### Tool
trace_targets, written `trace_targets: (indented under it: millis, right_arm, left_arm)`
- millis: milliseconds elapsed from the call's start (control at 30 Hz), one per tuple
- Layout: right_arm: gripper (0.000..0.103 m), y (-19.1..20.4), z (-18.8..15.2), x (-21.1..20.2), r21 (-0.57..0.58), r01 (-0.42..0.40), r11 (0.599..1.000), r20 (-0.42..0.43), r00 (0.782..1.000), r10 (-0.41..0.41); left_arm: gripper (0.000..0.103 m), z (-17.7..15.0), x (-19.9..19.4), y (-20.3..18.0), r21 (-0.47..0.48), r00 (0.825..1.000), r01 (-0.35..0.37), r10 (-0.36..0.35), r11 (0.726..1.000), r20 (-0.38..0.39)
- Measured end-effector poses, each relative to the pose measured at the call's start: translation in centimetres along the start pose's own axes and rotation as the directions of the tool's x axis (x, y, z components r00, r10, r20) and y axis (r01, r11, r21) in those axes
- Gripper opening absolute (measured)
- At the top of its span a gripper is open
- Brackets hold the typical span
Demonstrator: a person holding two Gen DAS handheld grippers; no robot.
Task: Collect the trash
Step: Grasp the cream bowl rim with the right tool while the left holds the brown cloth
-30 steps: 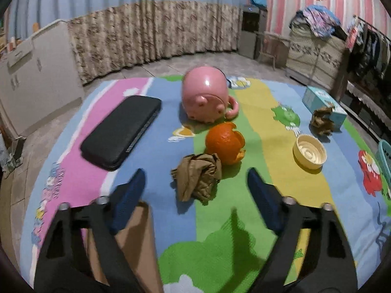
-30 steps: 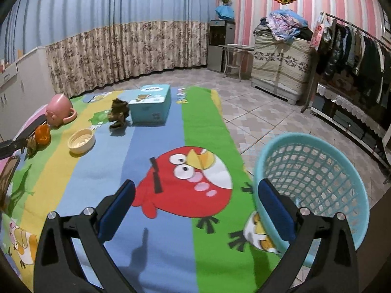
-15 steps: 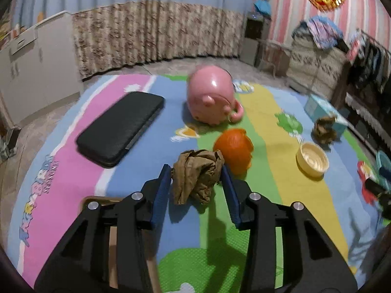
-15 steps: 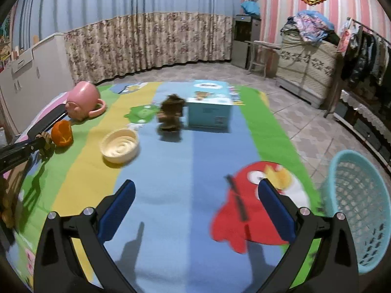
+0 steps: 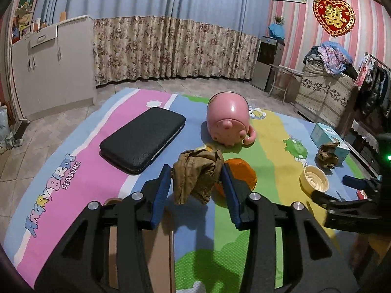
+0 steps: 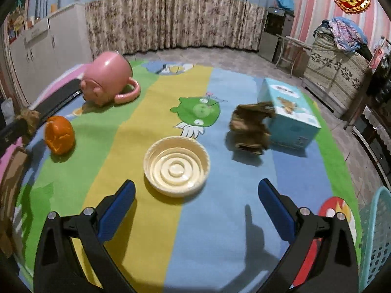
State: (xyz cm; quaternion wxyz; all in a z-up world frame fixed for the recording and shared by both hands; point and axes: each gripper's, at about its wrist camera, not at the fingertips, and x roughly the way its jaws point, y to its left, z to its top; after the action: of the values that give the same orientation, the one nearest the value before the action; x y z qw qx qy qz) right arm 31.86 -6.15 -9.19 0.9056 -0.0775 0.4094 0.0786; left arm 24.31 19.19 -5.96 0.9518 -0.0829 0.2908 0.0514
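Your left gripper [image 5: 197, 183] clamps the crumpled brown paper wad [image 5: 196, 174], hanging lengthwise downward, while your right gripper [image 6: 196, 204] gapes wide.

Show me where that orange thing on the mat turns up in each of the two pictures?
Left wrist view: the orange sits centre, just behind the right finger, partly hidden.
Right wrist view: far left, on the mat.
Shared landmark: the pink mug lying tipped beyond it.
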Motion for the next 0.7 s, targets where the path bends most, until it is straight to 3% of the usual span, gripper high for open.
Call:
trace_targets:
  millis: [133,367,533,700]
  right_arm:
    - [0.096,0.0,0.8,1.0,0.026,-0.028,0.999,-0.028,0.999,0.028]
    - [0.061,0.1,0.8,1.1,0.03,-0.083,0.996,-0.033,0.996,0.084]
    - [0.061,-0.5,0.4,-0.6,0.036,-0.087,0.996,0.007,0.996,0.087]
    - [0.061,-3.8,-0.5,-4.9,0.071,-0.078,0.994,0.08,0.994,0.072]
  left_arm:
    - [0.041,0.0,0.0,0.2,-0.002,1.0,0.002,-0.002,1.0,-0.001]
    - [0.041,0.0,0.1,0.5,-0.003,1.0,0.003,-0.003,1.0,-0.012]
    - [0.041,0.0,0.2,0.5,-0.003,1.0,0.005,-0.005,1.0,-0.012]
    - [0.041,0.0,0.7,0.4,0.01,0.999,0.004,-0.003,1.0,-0.036]
